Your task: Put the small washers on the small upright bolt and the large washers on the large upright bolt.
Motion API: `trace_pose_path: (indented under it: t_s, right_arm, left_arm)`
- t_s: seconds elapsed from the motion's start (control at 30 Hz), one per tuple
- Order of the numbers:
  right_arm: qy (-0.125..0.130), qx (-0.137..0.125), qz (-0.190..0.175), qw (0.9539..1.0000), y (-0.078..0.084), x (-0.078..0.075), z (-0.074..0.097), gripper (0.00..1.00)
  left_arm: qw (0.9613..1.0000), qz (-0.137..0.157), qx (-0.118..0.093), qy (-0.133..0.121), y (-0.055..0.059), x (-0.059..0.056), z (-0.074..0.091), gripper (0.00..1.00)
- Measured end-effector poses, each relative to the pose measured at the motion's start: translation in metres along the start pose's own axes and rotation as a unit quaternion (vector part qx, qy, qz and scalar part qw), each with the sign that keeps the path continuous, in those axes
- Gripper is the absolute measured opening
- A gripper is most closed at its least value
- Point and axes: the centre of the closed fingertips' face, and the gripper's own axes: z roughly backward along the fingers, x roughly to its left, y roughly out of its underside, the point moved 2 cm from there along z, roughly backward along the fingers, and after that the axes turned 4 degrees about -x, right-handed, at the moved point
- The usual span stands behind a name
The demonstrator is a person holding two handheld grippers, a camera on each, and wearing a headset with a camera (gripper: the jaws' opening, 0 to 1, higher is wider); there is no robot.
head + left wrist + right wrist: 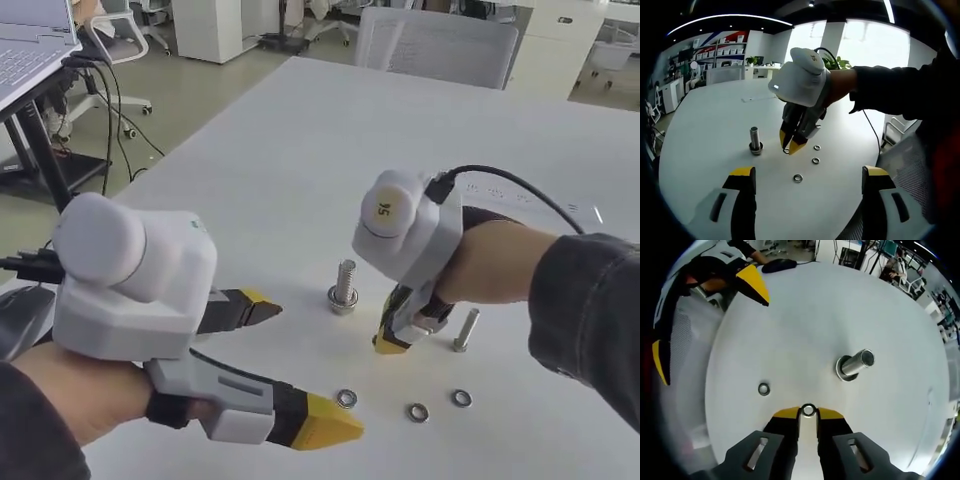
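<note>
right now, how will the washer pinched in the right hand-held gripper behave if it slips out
The washer looks like shiny metal, pinched by its rim at just the tips of the right hand-held gripper, so it may slip easily. As a thin round ring, it could roll on the smooth table before settling flat.

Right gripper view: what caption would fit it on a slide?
Right gripper pinches a washer beside the large upright bolt.
</note>
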Motion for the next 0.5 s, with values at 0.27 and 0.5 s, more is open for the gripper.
trace_pose_path:
  t_s: [0.27,0.5]
  right_arm:
    - [0.006,0.001,-0.012,0.9999,0.011,0.005,0.009,0.14]
    - [0.013,0.003,-0.017,0.9998,0.018,0.010,0.016,0.14]
  left_arm:
    - [1.0000,-0.004,0.000,0.003,-0.001,-0.002,0.000,0.87]
    - [0.9999,-0.008,0.001,0.007,-0.001,-0.005,0.000,0.87]
